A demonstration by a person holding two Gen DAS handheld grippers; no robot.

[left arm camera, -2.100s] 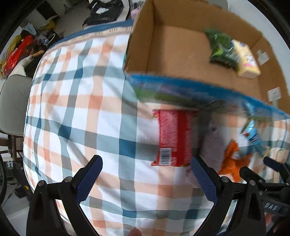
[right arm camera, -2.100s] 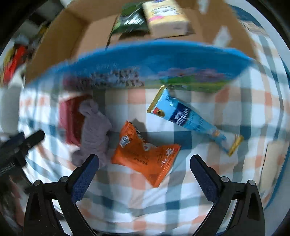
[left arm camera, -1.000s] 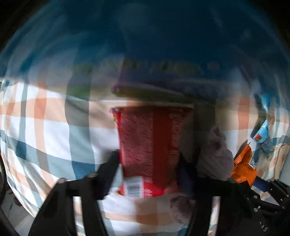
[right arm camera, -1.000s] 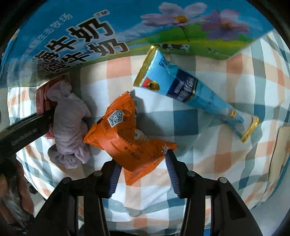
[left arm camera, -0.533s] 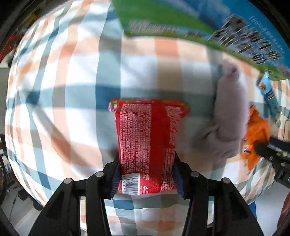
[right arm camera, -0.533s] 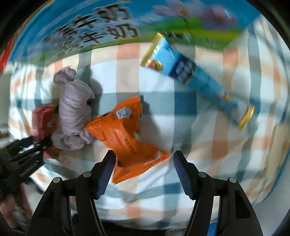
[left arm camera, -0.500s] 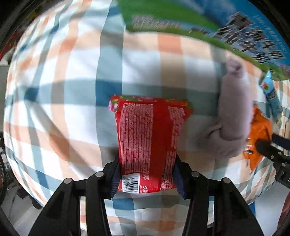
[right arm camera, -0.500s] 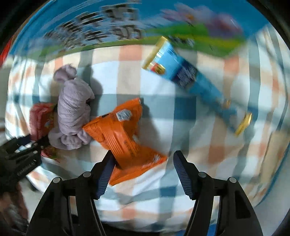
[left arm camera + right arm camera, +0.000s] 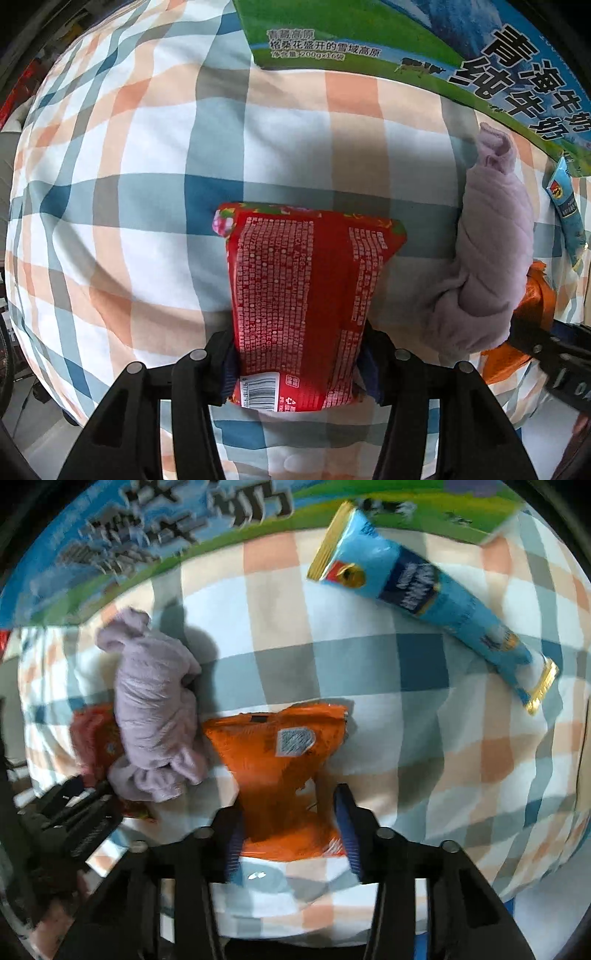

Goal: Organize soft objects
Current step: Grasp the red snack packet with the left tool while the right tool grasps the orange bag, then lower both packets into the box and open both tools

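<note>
My left gripper is shut on a red snack packet and holds it just above the checked cloth. My right gripper is shut on an orange snack packet. A rolled lilac cloth lies between the two packets; it also shows in the right wrist view. A long blue packet lies to the far right. The milk carton box stands behind everything, with its printed side facing me.
The left gripper's body shows at the left in the right wrist view, close to the lilac cloth. The cloth-covered table's edge drops off near both grippers. The box wall blocks the far side.
Both grippers came down from above the box and closed, left on the red packet, right on the orange packet. In the last half second both packets have lifted slightly.
</note>
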